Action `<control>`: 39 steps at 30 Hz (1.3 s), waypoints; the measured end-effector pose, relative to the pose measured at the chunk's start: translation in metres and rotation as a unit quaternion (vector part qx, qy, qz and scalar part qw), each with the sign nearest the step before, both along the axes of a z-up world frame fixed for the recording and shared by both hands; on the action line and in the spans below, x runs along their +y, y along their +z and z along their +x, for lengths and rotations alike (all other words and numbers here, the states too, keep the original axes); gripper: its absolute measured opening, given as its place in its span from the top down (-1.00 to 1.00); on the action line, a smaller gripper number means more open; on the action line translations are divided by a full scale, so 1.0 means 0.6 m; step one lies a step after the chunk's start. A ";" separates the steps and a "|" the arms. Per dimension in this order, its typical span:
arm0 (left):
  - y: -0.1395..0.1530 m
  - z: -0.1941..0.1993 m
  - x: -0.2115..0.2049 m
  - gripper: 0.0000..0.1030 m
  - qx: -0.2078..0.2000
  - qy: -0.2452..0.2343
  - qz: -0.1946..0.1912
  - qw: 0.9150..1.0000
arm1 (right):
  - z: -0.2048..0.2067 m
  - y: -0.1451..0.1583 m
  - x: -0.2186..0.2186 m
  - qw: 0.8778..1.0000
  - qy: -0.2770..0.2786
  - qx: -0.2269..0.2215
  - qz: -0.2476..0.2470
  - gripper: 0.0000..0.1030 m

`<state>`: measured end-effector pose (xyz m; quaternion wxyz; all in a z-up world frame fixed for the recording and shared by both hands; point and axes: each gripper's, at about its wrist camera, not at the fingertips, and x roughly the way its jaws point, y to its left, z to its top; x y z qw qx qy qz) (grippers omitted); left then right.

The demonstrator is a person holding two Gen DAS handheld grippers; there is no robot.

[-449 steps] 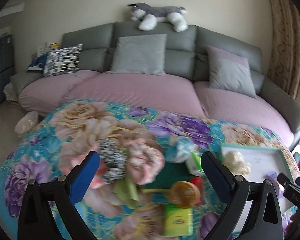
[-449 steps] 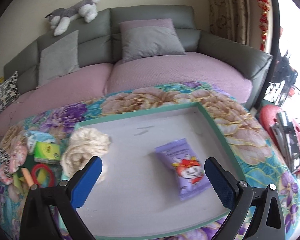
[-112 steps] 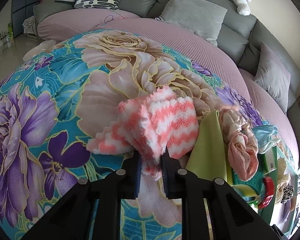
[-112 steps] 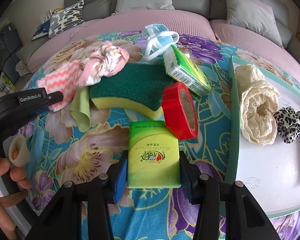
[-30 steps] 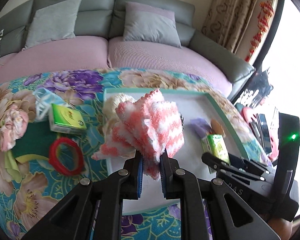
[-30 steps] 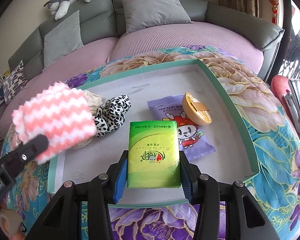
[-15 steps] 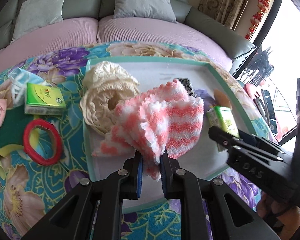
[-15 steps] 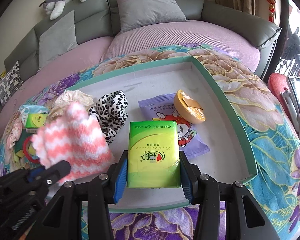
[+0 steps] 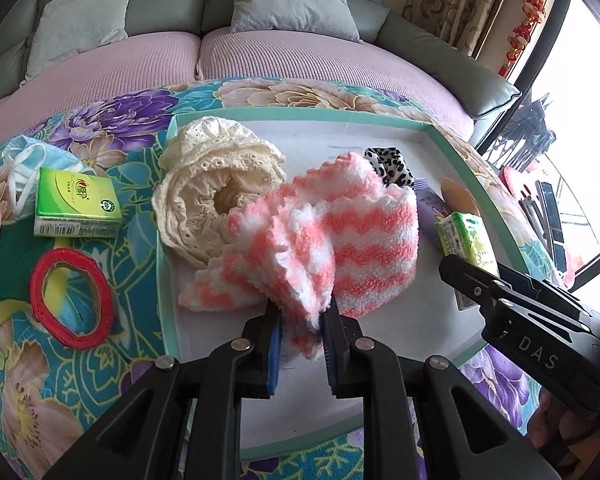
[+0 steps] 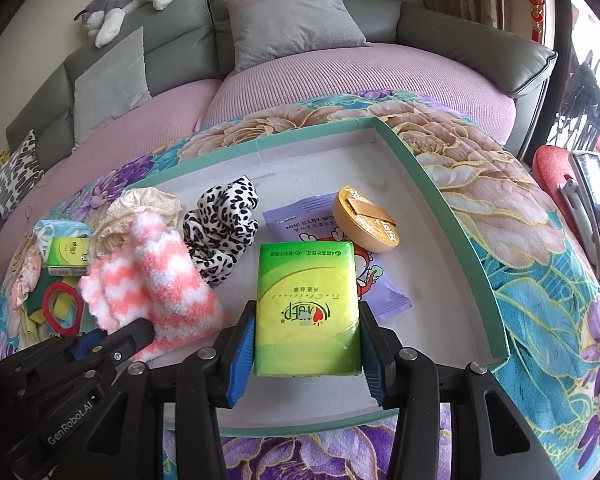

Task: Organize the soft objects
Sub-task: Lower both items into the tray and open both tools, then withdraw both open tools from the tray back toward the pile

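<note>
In the left wrist view, the left gripper (image 9: 300, 326) is clamped on the lower edge of a fluffy pink-and-white zigzag-striped cloth (image 9: 320, 240), its blue-padded fingers (image 9: 274, 350) nearly together with the fabric pinched between them. The cloth hangs over the white tray with a mint-green rim (image 9: 300, 113), just beside a cream lace fabric roll (image 9: 216, 188) that lies at the tray's left edge. A leopard-print scrunchie (image 9: 390, 164) shows behind the cloth. Left of the tray, on the floral tablecloth (image 9: 32, 392), lie a green tissue pack (image 9: 76, 204), a red ring of tape (image 9: 72, 296) and a blue face mask (image 9: 24, 160). The right gripper (image 9: 476, 276) enters from the right, gripping a second green pack.

In the right wrist view, the right gripper (image 10: 306, 352) is closed on a green-yellow tissue packet (image 10: 308, 308), one blue pad against each long side, held above the near part of the tray (image 10: 460, 240). Beyond it on the tray floor lie a purple baby-wipes pouch (image 10: 304, 220) and a round tan lidded case (image 10: 366, 220) resting on the pouch's upper right corner. The scrunchie (image 10: 220, 224) sits left of the pouch, touching the striped cloth (image 10: 156, 280), which the left gripper (image 10: 112, 340) holds at lower left.
</note>
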<state>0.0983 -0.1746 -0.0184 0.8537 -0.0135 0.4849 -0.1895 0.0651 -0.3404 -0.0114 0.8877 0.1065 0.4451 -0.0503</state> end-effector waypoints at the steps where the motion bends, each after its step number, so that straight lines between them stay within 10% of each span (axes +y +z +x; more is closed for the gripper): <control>1: 0.001 -0.001 0.000 0.57 0.000 -0.001 0.002 1.000 | 0.000 0.000 0.001 1.000 0.000 0.000 -0.001 0.04; 6: 0.018 -0.006 0.011 0.26 -0.006 0.003 0.005 1.000 | -0.001 0.001 0.001 1.000 0.000 0.002 -0.003 0.04; 22: 0.084 -0.019 0.090 -0.75 -0.074 0.080 0.027 0.994 | -0.011 0.026 0.009 0.999 -0.019 -0.009 -0.045 -0.85; 39: 0.073 -0.012 0.219 -0.87 -0.083 0.236 0.072 0.966 | -0.018 0.048 0.009 0.998 -0.031 -0.032 -0.035 -1.00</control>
